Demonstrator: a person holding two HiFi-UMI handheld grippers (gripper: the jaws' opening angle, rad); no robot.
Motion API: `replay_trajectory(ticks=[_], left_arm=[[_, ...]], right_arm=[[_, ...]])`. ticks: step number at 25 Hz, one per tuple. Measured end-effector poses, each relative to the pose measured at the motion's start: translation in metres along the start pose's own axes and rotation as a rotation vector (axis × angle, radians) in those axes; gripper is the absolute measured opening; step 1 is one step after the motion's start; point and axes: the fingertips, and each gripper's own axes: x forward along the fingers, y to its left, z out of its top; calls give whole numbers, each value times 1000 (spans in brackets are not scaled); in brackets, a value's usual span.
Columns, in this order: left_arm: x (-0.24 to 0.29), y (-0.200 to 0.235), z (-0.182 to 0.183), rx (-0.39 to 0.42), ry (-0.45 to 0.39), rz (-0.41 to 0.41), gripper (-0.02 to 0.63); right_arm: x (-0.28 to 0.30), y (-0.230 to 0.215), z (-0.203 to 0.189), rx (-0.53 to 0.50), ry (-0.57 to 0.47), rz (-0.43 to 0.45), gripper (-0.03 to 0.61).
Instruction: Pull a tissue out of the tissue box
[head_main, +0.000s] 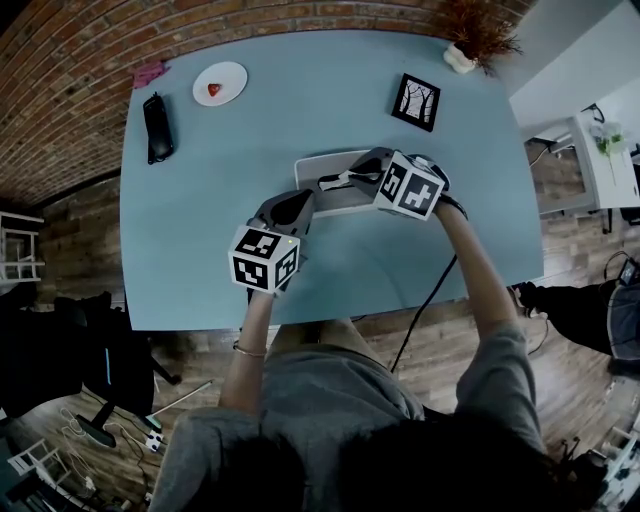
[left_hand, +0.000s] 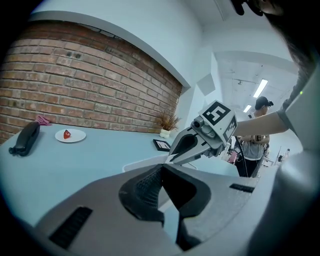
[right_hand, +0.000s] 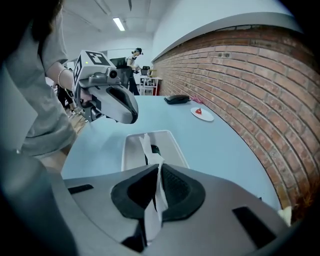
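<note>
The fingers of the right gripper (right_hand: 159, 169) pinch the tissue (right_hand: 146, 145) that rises from the tissue box (right_hand: 174, 147) on the blue surface (right_hand: 215, 145). The fingers of the left gripper (left_hand: 162, 166) are pressed together and empty, by the box's near-left corner.

Person: grey short-sleeved top (head_main: 330, 400); thin bracelet (head_main: 250, 350) at the left wrist. Left gripper (head_main: 308, 198) and right gripper (head_main: 328, 183): grey moulded shells, black ribbed pads, each bearing a white cube (head_main: 265, 258) with black square markers. Black cable (head_main: 420, 315), apparently trailing from the right unit.
</note>
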Motion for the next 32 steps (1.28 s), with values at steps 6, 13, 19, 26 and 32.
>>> replay_trajectory(ticks=[6,13,19,26,32], left_arm=[[0,0,2,2,-3,0,3],[-5,-2,5,8,-12,-6,3],[-11,0,13,16,-31,-7,3],[-20,0,25,20,-63,-11,3],[-27,-5,36,34,-90,-24,3]], right_arm=[[-5,0,4,26,-25,8,5],[-15,-1,16,66,-74,-25,3],[-22,-3,23,92,-103,-59,2],[-35,-6,30,112,-128,-110,2],[-53,-8,42,151,-201,-155,2]])
